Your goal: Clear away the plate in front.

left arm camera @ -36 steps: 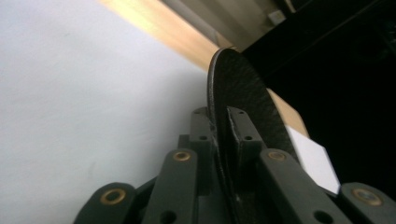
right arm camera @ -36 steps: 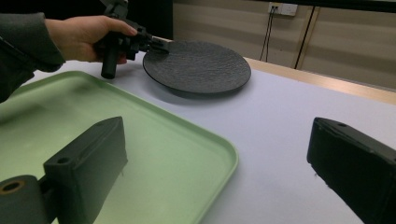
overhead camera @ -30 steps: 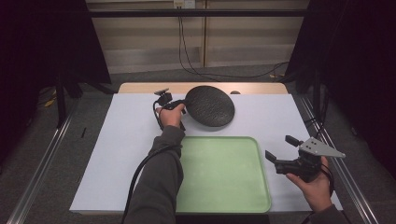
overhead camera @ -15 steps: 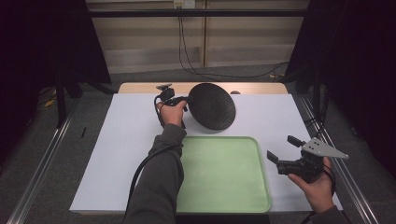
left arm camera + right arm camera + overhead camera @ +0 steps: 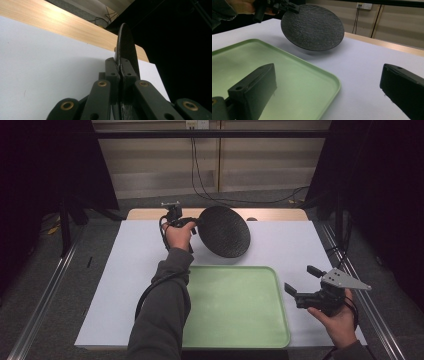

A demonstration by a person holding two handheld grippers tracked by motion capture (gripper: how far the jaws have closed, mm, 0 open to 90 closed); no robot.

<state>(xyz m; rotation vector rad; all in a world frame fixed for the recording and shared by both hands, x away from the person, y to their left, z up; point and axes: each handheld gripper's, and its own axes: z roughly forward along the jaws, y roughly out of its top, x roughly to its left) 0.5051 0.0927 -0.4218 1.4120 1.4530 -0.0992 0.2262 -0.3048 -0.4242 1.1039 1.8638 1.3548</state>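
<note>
In the left gripper view the plate (image 5: 126,47) shows edge-on, its faces unreadable, its lower rim swallowed between the jaws. From above, the left hand (image 5: 177,236) covers much of the left gripper (image 5: 194,221). The tray (image 5: 322,82) runs off the right gripper view's left and bottom edges. Something small behind the plate: too tiny to tell.

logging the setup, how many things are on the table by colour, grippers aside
black: 1, the plate, held at its rim by the left gripper
green: 1, the tray
white: 1, the table cover
total: 3
</note>
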